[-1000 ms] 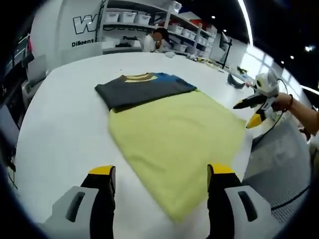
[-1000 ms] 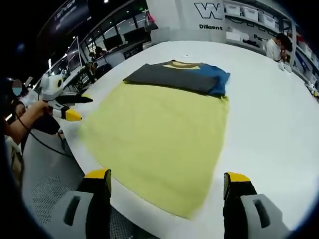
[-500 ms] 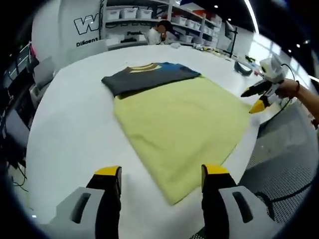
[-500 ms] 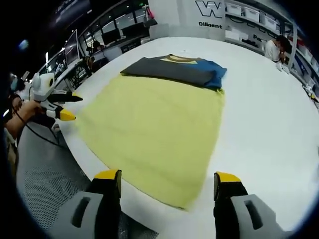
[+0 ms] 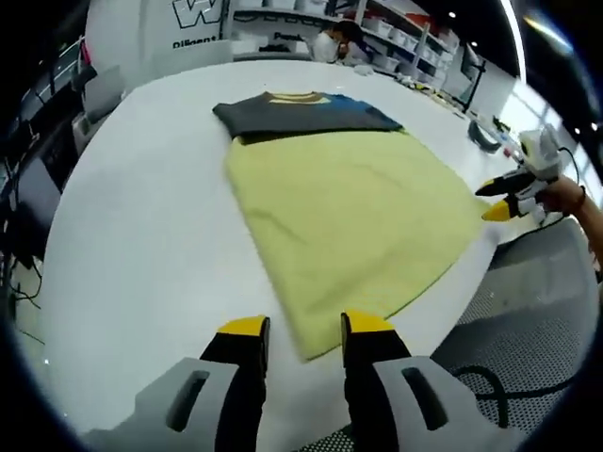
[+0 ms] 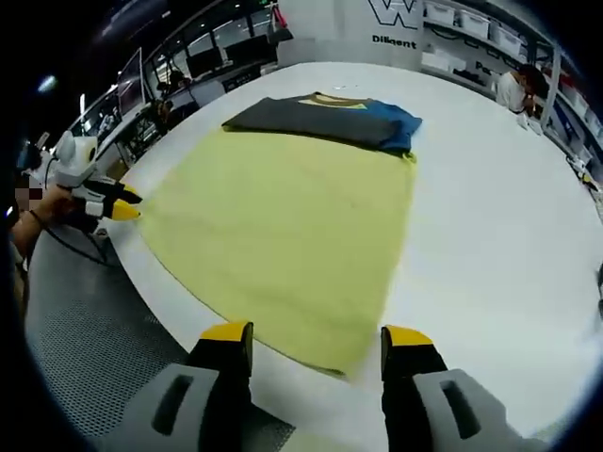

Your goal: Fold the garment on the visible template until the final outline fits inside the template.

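there, cloth (image 5: 353,212) corner (image 5: 311,353) between tool (image 5: 303,331) tips

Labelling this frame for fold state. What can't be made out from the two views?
- Folded dark garment: its near edge meets the yellow cloth; overlap unclear in both views.
- Template: no outline is distinguishable in either view.
- Left tongs, left gripper view: contact with the cloth's near corner can't be judged.
- Right tongs, right gripper view: same doubt at their corner.
- Wall lettering: cut off by the frame edge.
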